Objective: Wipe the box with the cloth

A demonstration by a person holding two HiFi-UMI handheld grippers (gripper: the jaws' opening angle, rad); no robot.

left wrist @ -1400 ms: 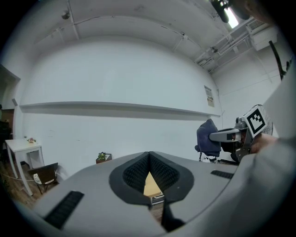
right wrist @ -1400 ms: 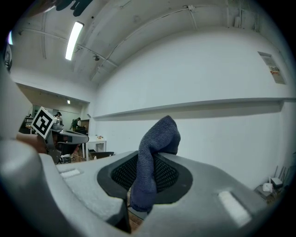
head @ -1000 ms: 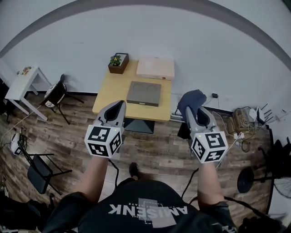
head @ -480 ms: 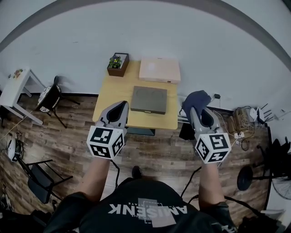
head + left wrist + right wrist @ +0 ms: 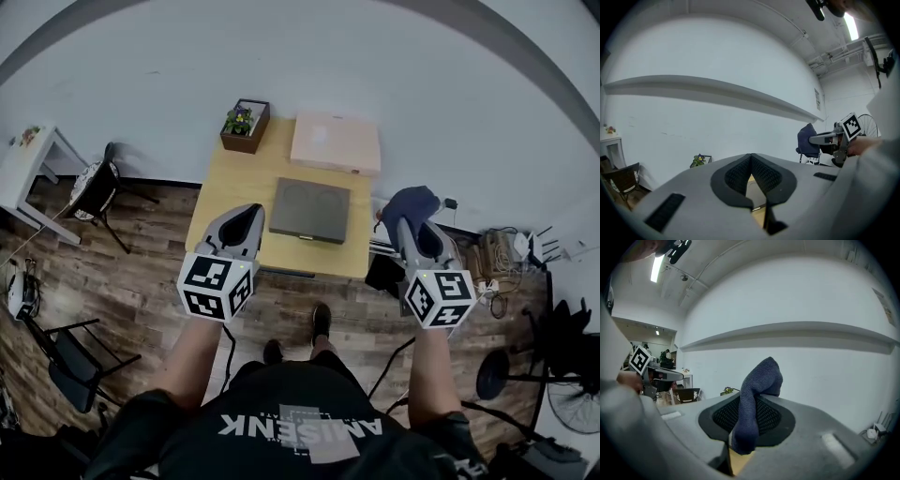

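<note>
A flat grey box [image 5: 310,210] lies on the yellow wooden table [image 5: 230,195], ahead of both grippers. My right gripper [image 5: 405,223] is shut on a dark blue cloth [image 5: 411,200], held in the air off the table's right edge. In the right gripper view the cloth [image 5: 761,376] bulges up from between the pads and hangs down over them. My left gripper [image 5: 249,212] hovers at the table's front left edge, shut with nothing in it. The left gripper view shows its pads [image 5: 738,174] meeting at the tips.
A pale pink flat box [image 5: 336,143] and a potted plant [image 5: 243,124] sit at the table's back, against the white wall. A white side table [image 5: 28,155] and black chairs [image 5: 94,187] stand left. Cables and plugs [image 5: 506,248] lie right, on the wooden floor.
The person has stepped toward the table, which now sits slightly nearer and more centred; feet show below. Both grippers keep their pose, the right still shut on the cloth.
</note>
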